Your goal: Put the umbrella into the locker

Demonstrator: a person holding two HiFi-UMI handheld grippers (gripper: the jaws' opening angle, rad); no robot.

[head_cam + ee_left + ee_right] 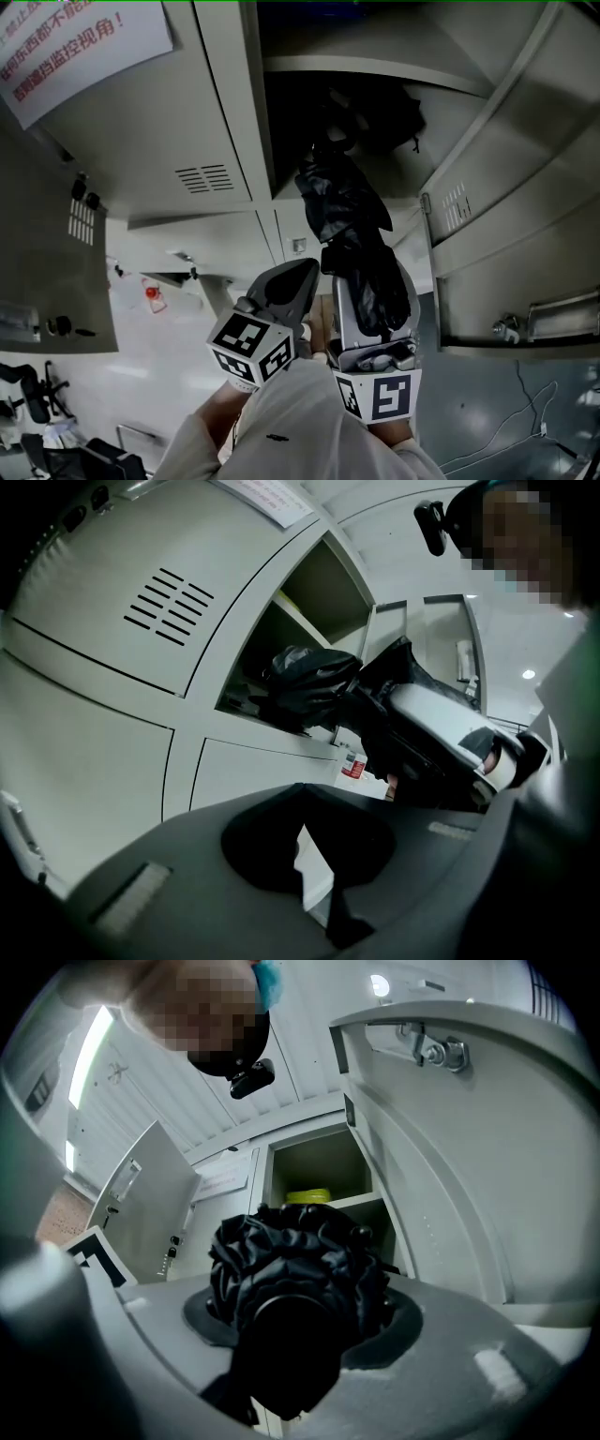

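A black folded umbrella (349, 211) points up into the open locker compartment (375, 70), with its far end at the dark opening. My right gripper (367, 281) is shut on the umbrella's lower part. In the right gripper view the bunched black fabric (295, 1265) fills the jaws, and the open compartment (323, 1162) lies straight ahead. My left gripper (305, 272) hangs just left of the umbrella, its jaws together and holding nothing. In the left gripper view its tips (302, 794) meet below the umbrella (309, 677).
The locker's door (506, 187) stands open on the right, with a latch (506, 328) on the door below it. A notice with red print (75, 47) is stuck on the closed door to the left. Something yellow (307, 1196) lies on the compartment's shelf.
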